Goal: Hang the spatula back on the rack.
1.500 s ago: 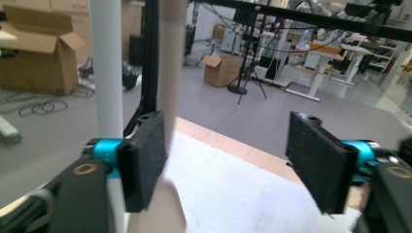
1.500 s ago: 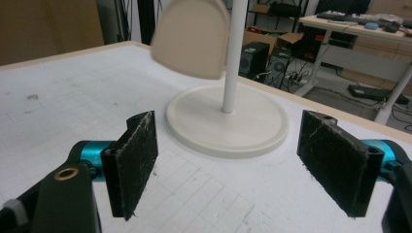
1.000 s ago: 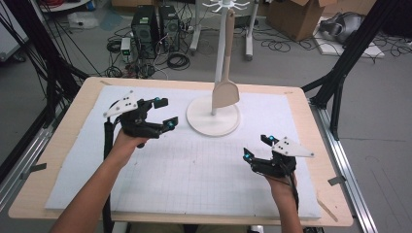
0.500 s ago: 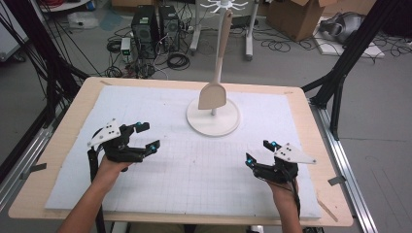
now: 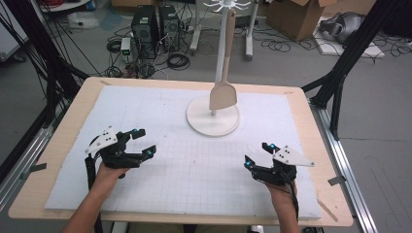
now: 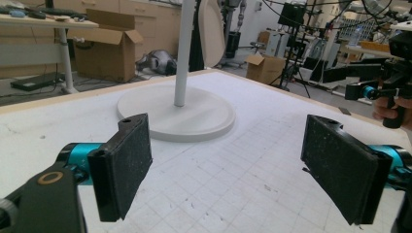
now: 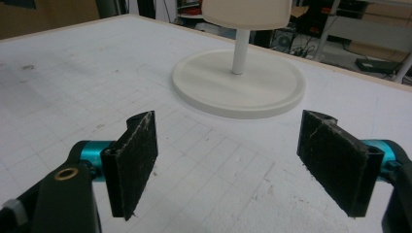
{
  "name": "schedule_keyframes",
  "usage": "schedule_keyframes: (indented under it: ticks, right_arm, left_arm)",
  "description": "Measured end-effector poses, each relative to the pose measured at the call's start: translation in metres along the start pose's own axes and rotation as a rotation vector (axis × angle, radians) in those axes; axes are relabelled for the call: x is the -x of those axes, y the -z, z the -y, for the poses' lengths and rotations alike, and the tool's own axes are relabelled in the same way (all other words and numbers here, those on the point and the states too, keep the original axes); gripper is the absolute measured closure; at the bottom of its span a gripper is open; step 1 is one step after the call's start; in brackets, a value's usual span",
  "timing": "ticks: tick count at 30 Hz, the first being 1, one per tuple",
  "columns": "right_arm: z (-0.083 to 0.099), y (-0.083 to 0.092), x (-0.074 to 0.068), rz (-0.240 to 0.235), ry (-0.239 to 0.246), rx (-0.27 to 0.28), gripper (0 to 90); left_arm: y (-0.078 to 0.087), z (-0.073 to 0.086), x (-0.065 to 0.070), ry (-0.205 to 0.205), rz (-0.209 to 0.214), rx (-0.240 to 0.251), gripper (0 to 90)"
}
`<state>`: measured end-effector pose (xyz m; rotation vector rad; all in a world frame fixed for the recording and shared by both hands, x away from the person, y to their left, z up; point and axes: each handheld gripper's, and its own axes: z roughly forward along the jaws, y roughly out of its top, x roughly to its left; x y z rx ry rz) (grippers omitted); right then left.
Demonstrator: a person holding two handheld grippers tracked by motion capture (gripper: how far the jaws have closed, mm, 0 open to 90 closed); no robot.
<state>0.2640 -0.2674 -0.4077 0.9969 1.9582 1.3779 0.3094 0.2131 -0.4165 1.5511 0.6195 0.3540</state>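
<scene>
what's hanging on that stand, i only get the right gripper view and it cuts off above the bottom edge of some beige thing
Observer: A wooden spatula; it hangs blade down from a hook at the top of the white stand.
Operator: is my left gripper holding anything
Observer: No. The left gripper has its jaws wide apart with only the white mat between them.
Operator: where is it sitting
Observer: In the high view the left gripper is over the near left part of the mat, across from the right gripper, both well short of the stand.
</scene>
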Motion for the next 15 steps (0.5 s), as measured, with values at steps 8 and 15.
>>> schedule_keyframes:
  ticks: [8,15]
  right_arm:
    - [0.0029,-0.0012,0.0014,0.004,-0.002,0.005,21.6]
    - [0.0053,-0.0002,0.0013,0.0,-0.014,0.0,21.6]
  left_arm:
    - [0.0021,0.0015,-0.0021,0.005,-0.008,-0.003,19.0]
    - [0.0016,0.0033,-0.0028,0.012,-0.013,-0.006,18.9]
